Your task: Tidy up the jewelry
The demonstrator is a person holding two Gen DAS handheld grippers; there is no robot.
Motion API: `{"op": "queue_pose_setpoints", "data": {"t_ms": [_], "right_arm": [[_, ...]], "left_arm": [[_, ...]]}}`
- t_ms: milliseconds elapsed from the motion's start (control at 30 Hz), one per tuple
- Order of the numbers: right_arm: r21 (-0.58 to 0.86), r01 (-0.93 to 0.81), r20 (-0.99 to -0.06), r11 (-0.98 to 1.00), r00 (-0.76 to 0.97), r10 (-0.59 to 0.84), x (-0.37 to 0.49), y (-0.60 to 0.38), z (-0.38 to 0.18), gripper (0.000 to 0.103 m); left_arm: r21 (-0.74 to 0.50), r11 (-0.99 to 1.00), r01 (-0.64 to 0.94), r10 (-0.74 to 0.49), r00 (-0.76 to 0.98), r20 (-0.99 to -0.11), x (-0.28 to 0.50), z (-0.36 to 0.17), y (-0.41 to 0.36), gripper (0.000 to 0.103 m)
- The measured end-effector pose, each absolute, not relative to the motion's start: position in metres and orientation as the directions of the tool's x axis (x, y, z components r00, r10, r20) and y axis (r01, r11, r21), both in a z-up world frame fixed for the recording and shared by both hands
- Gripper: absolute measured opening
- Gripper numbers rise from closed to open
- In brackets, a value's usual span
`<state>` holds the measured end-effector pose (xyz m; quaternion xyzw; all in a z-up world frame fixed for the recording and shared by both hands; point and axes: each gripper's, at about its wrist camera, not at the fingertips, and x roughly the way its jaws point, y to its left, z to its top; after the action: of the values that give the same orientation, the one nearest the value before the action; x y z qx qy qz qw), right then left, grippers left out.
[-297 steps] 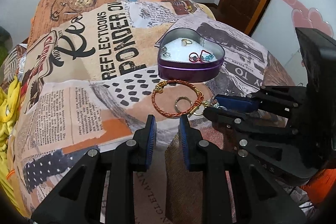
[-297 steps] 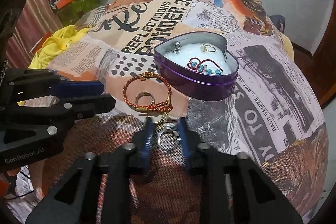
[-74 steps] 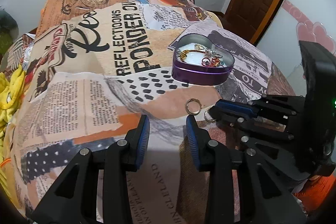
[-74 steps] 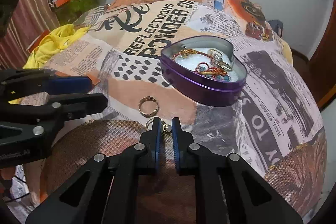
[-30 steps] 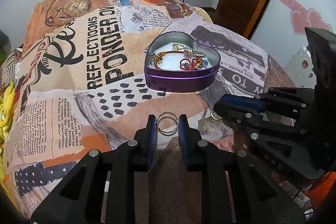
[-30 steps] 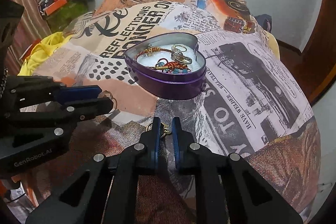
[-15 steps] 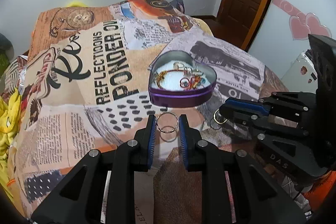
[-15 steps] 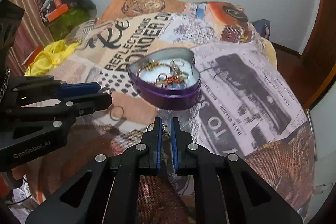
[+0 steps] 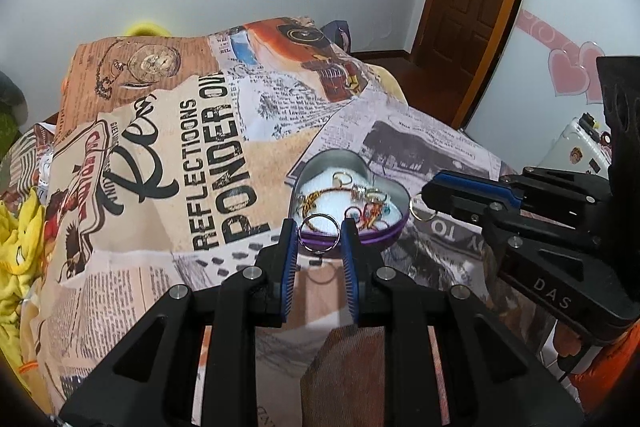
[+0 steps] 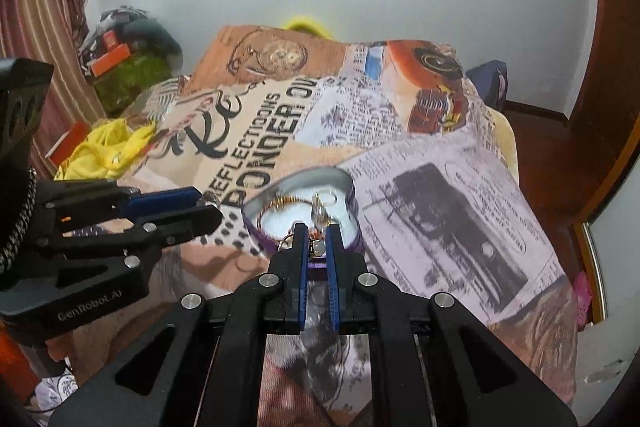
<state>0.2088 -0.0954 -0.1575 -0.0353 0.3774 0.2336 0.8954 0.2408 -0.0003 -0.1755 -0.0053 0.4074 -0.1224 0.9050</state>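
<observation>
Metal ring [image 9: 319, 231] sits pinched between the blue pads of the left tool [image 9: 319, 233], raised just short of the purple heart-shaped tin [image 9: 394, 227] on the bed's printed blanket [image 9: 168, 155]. Right tool [image 10: 316, 241] is nearly closed on a small ringed trinket [image 10: 318, 247], with the tin directly ahead. Bracelet [image 9: 320, 197] and other jewelry lie inside the tin.

Gold ring [image 9: 321, 231] upright above purple heart tin [image 9: 394, 229] holding jewelry.
</observation>
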Motion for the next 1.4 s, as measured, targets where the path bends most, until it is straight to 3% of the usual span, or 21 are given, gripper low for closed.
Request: {"op": "queue_pose_setpoints", "data": {"t_ms": [333, 1400], "right_arm": [[0.125, -0.449, -0.674, 0.885, 0.616, 0.408, 0.226, -0.09, -0.155, 0.008], [0.176, -0.471, -0.746, 0.864, 0.509, 0.429, 0.266, -0.077, -0.182, 0.008]], "left_arm": [[-0.113, 0.968, 0.223, -0.232, 0.627, -0.744, 0.262, -0.183, 0.0, 0.021], [-0.145, 0.961, 0.235, -0.257, 0.574, -0.778, 0.288, -0.21, -0.001, 0.021]]}}
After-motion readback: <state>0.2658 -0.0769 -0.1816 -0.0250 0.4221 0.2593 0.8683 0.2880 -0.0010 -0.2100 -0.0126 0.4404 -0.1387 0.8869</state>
